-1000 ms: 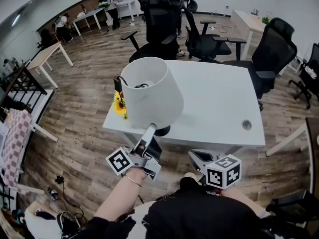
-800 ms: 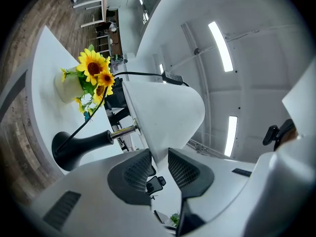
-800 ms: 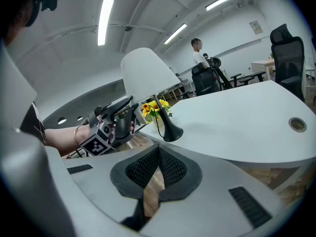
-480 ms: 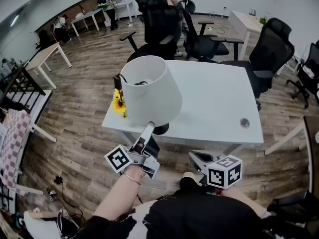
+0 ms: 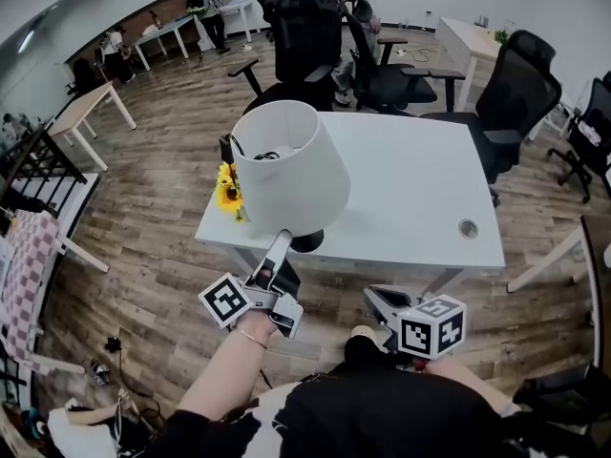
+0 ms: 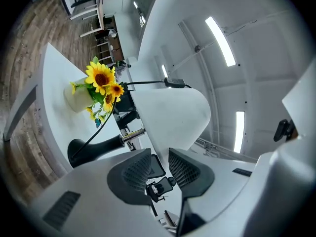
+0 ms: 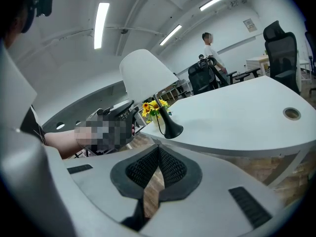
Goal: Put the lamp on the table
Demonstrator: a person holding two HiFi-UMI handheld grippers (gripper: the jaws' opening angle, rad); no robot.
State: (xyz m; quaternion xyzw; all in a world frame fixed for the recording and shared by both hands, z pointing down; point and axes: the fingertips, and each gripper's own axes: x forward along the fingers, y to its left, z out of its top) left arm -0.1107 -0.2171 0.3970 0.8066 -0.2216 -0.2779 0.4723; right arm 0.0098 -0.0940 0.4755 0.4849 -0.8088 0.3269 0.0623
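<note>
- Lamp [image 5: 291, 165]: stands on its black base [image 5: 307, 242] on the white surface [image 5: 420, 189], at the near edge and toward the near-left corner. Long axis about upright, with the white shade [image 6: 170, 115] on top. Sunflowers [image 5: 227, 191] are just beside it at the left edge.
- Left gripper [image 5: 277, 246]: its tips are at the near edge, just under the shade and close beside the base. From here the lamp lies straight ahead and upward. The jaws have just been opening and now stand apart. The left gripper view shows only a distant chair through the gap, and the pads press on nothing. The shade's lower rim sits right off the tips.
- Right gripper [image 5: 382, 299]: held off the near edge and well apart from the lamp. Jaws clenched together on nothing.
- Nearer hand: the left, by a wide margin.
- Judgement: the lamp looks set down and let go. The move that follows would be drawing the left jaws back from the near edge, along their own line, so they do not clip the shade rim or nudge the base.
- Writing: no brand or label can be read. The only print is the square black-and-white patterns on the marker cubes [image 5: 229, 303].
</note>
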